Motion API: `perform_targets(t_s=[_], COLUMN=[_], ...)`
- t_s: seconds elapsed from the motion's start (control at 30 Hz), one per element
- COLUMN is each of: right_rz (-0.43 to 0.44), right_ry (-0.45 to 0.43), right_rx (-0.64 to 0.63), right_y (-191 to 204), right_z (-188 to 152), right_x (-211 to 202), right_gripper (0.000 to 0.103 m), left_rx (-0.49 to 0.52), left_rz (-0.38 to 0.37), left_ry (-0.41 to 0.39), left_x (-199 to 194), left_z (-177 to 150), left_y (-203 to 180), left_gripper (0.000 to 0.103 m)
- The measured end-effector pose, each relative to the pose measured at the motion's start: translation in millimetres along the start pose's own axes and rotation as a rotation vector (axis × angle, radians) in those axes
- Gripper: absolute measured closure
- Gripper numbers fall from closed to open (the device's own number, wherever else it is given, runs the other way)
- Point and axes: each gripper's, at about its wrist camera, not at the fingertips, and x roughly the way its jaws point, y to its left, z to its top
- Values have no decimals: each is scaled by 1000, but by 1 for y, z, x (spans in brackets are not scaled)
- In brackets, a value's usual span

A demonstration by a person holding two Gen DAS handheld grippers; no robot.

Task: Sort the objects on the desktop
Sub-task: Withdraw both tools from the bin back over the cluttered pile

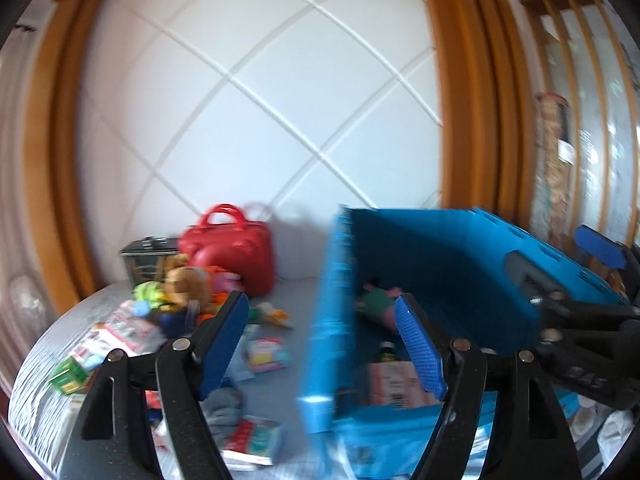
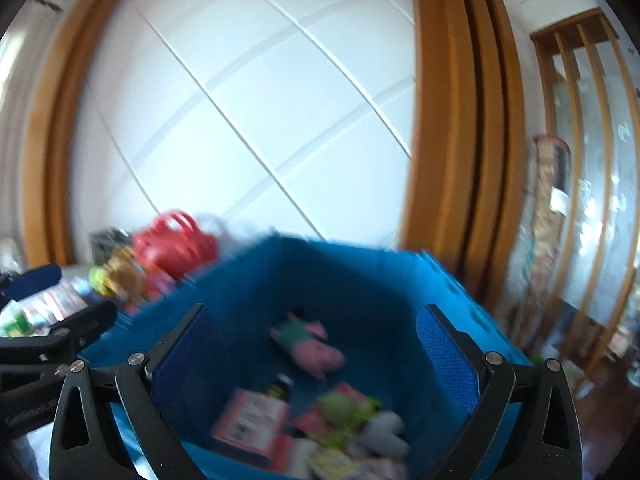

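We see the right gripper (image 2: 316, 344) spread wide with nothing between its fingers, poised over the open blue bin (image 2: 400, 280). Inside lie a pink stuffed pig (image 2: 316, 350), a small bottle (image 2: 280, 390), a pink box (image 2: 252, 424) and a green toy (image 2: 340, 406). The left gripper (image 1: 320, 344) is also spread and empty — it straddles the bin's left wall. Further left, on the table (image 1: 298, 304), sit a red case (image 1: 236, 254), plush toys (image 1: 182, 284) and scattered packets (image 1: 120, 330).

Bright, even daylight; both fisheye views motion-blurred, edges bowed and darkly vignetted.
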Motion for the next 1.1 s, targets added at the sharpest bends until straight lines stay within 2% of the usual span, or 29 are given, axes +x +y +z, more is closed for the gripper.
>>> perform_targets(t_s=[0.07,0.2,0.3,0.43,0.57,0.7,0.93,1.1], right_rz=[52,174,243,332,405,414,352,280], right_ry=[-32,-34,-20,35,148,265,493,594], right_rx=[3,0,5,-9,-23,-20,40,70], right_y=[23,73,114,172,229,261,265,263], right_z=[6,11,8,-6,-31,-66,-134,-178], right_x=[-7,-8,-7,-3,10,25,60,76], right_gripper=[0,0,0,0,0,0,0,0], left_rx=[-41,-141,-139,-148,-155,-154,-136,-85], left_rz=[45,99,189,242,229,192,100,40], left_ry=[2,98,149,239,330,433,592,670], left_x=[-6,-5,-8,-6,5,21,64,95], left_z=[-4,-20,-38,-65,-97,-137,-208,-248], left_y=[32,100,146,194,227,244,248,233], left_gripper=[28,28,28,28,28,28,28,28])
